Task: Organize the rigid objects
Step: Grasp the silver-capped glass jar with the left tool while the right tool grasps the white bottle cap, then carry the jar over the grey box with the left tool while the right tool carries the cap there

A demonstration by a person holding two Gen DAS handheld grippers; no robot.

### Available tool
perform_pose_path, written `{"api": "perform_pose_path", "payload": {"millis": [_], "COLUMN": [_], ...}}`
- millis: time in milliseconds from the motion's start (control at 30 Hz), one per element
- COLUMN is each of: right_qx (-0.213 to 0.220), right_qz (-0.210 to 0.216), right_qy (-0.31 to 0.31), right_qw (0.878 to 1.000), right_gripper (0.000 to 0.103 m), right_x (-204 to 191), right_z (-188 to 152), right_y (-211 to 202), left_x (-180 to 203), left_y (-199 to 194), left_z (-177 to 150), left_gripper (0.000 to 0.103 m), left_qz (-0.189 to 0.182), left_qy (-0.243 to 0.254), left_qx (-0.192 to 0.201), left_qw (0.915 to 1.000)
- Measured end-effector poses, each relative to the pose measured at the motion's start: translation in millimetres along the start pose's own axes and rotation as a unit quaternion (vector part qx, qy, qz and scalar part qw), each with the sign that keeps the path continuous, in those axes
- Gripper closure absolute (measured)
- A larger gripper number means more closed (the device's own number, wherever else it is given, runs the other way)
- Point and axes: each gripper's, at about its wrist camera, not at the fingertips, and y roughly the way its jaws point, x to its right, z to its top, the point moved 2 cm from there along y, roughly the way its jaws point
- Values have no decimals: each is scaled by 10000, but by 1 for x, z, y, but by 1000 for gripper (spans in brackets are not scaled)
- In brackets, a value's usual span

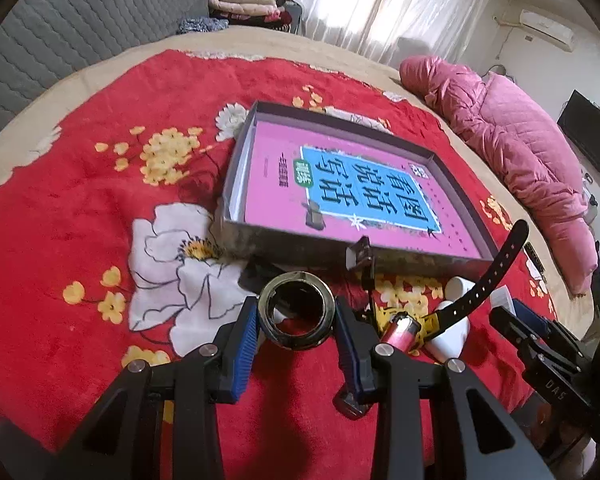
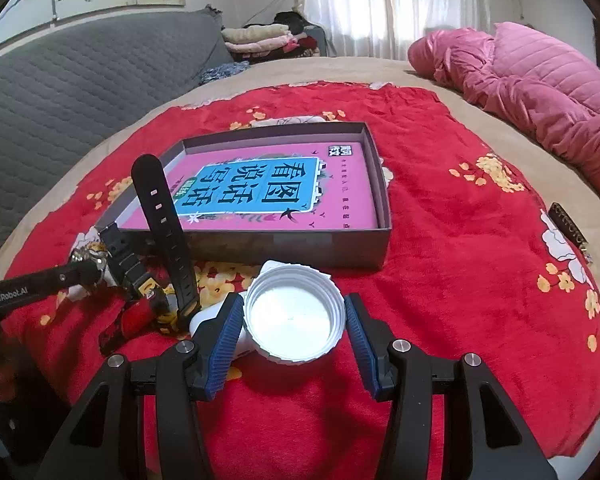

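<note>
Left hand-held gripper (image 1: 296, 326) gripped a dark metal ring (image 1: 296, 312) at its sides. Right hand-held gripper (image 2: 294, 322) held a white cap (image 2: 296, 318), pads at its rim. Beside them lay a black watch (image 2: 164, 240) and a red lighter (image 1: 400, 330) on the bed's red blanket (image 2: 460, 240). Beyond: the open box (image 2: 332, 246) containing 1 pink book (image 2: 340, 200). Risk: both round items could slip from the pads in transit; the upright watch strap could be snagged.

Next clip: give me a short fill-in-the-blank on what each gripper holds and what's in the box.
1. The left gripper is closed on a dark metal ____.
2. The right gripper grips a ____ plastic cap.
3. Inside the grey box lies a ____ book.
4. The black watch strap stands ____ of the cap in the right wrist view.

Missing words: ring; white; pink; left
</note>
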Motion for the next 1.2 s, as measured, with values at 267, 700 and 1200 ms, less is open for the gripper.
{"api": "perform_pose_path", "payload": {"millis": [267,700,1200], "right_qx": [124,229,516], "right_qz": [-111,-273,-616], "right_qy": [-70,-81,-89], "right_qw": [9998,9993,9967], "right_gripper": [50,50,50], "right_x": [0,4,11], "right_z": [3,5,35], "right_y": [-3,-3,-4], "left_x": [0,-6,-19], "left_y": [-9,-9,29], "left_z": [8,39,60], "left_gripper": [66,66,66], "left_qz": [108,221,230], "left_qy": [89,-48,-264], "left_qx": [279,711,685], "left_qw": [9995,9972,9970]}}
